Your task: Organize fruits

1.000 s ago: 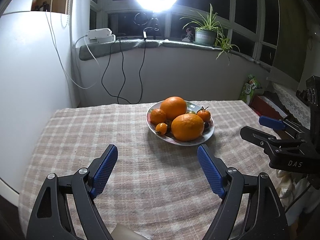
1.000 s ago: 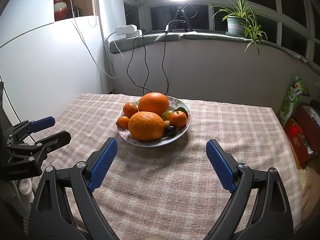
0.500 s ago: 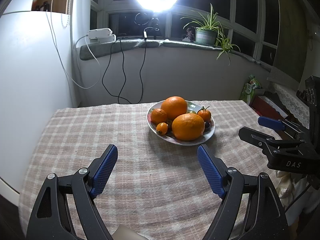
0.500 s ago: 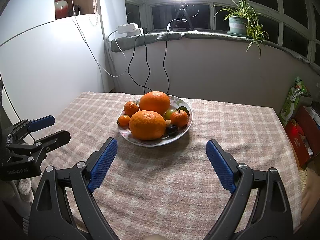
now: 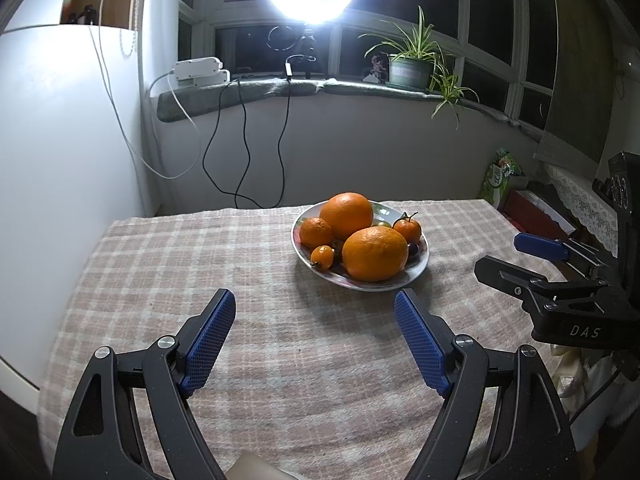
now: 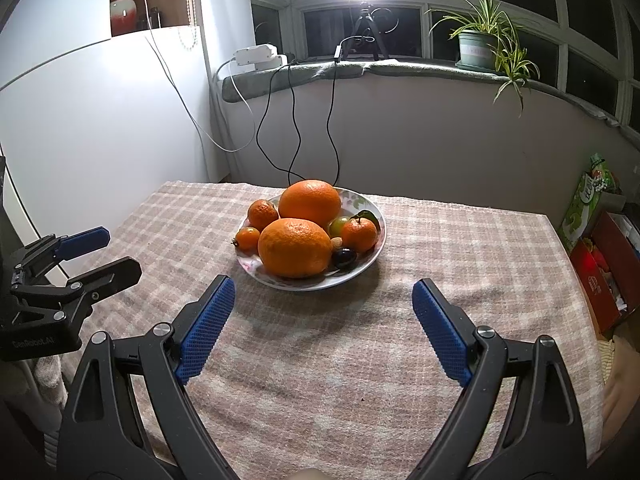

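Note:
A white patterned plate [image 5: 421, 262] [image 6: 374, 252] sits in the middle of the checked tablecloth, heaped with fruit. Two big oranges [image 5: 374, 254] [image 6: 294, 247] fill most of it, with small mandarins [image 5: 316, 232] [image 6: 359, 234], a tiny orange tomato [image 5: 322, 256] [image 6: 247, 238], a green grape [image 6: 338, 225] and a dark grape [image 6: 345, 257] around them. My left gripper [image 5: 315, 314] hovers open above the cloth, short of the plate and slightly left of it. My right gripper [image 6: 323, 308] is open too, just in front of the plate, with nothing between its fingers.
The checked tablecloth [image 5: 168, 264] [image 6: 460, 248] covers the whole table. A white wall panel [image 5: 60, 140] stands to the left. Cables [image 6: 296, 128] hang from the windowsill behind. Boxes and a green bag [image 6: 588, 200] lie off the table's right edge.

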`<state>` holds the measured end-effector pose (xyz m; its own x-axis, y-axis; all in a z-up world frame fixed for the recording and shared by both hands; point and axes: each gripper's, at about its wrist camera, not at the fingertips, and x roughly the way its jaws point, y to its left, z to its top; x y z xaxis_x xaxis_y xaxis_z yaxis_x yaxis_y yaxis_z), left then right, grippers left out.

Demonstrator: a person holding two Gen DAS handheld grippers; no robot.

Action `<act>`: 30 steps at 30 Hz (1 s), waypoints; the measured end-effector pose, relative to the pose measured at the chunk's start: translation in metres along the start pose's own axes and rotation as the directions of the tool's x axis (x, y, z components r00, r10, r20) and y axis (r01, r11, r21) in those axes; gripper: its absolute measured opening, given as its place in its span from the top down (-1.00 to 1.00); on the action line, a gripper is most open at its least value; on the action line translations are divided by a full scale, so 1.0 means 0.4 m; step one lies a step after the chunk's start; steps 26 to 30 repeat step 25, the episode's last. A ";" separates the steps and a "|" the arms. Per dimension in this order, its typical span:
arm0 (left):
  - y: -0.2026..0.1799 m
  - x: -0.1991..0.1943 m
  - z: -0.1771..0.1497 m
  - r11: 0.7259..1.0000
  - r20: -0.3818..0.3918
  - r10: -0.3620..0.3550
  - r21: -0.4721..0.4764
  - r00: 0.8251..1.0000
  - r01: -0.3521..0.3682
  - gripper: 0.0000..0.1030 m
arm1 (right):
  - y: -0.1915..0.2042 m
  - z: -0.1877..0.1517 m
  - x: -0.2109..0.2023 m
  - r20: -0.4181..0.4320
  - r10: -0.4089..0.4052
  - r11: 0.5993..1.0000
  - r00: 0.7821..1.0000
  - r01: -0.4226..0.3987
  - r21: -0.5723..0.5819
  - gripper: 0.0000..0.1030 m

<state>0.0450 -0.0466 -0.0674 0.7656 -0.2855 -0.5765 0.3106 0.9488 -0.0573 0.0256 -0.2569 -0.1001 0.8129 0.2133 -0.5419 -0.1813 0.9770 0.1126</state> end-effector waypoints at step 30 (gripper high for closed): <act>0.006 0.020 -0.006 1.000 -0.012 -0.003 -0.003 1.000 0.003 -0.60 | -0.028 -0.011 0.032 -0.025 -0.003 1.000 1.000 0.003 0.011 -0.80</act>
